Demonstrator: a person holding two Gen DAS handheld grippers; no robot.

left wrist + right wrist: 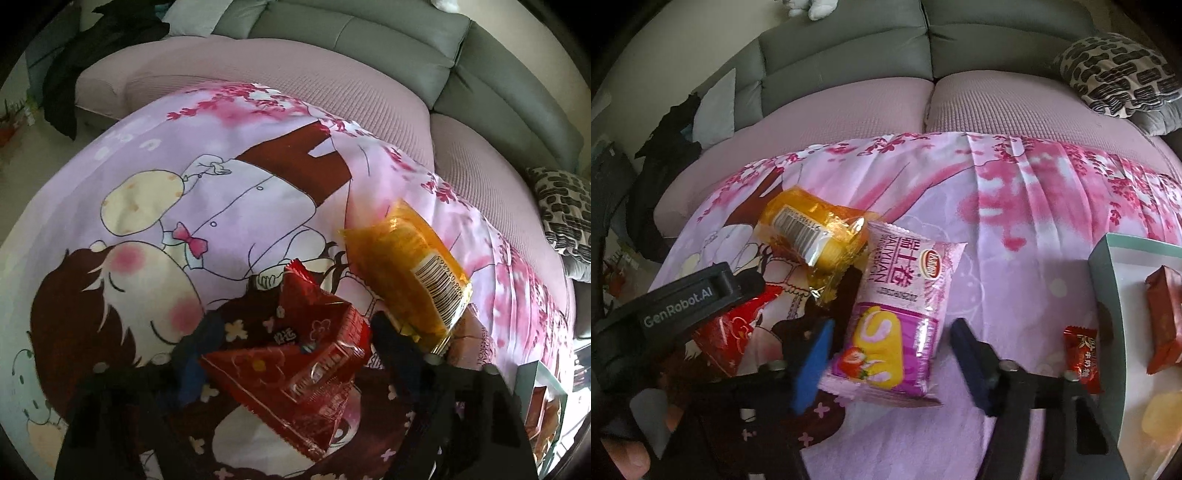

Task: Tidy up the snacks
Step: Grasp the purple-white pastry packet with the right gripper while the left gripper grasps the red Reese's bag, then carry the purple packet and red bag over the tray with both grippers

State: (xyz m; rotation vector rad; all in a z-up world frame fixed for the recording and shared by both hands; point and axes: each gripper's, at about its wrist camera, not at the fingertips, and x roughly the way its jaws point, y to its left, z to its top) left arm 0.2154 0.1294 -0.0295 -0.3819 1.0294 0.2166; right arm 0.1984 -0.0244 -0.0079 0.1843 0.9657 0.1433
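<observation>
Plainly, the risk lay in how crowded the snacks were. The orange packet (812, 240) overlapped the top corner of the pink roll-cake packet (897, 314), and its lower end sat just beside the red packet (306, 373) — so a lift of either neighbour could have dragged it along or tipped it off the cartoon-print cloth (147, 184). Both wrappers looked slick and puffy; a pinch at one edge might have let them slide out.

The left gripper (288, 350) stood about half open, its fingers to either side of the red packet, which filled the gap between them; whether the pads actually pressed on it I could not tell. The right gripper (890, 354) was also part open around the pink roll-cake packet — the blue pad (812, 362) touched its left edge, while the other finger stood clear of the right edge, so nothing was gripped. To the right waited the box (1108, 266), holding a few snacks already, with a small red candy (1082, 358) lying just outside it.
</observation>
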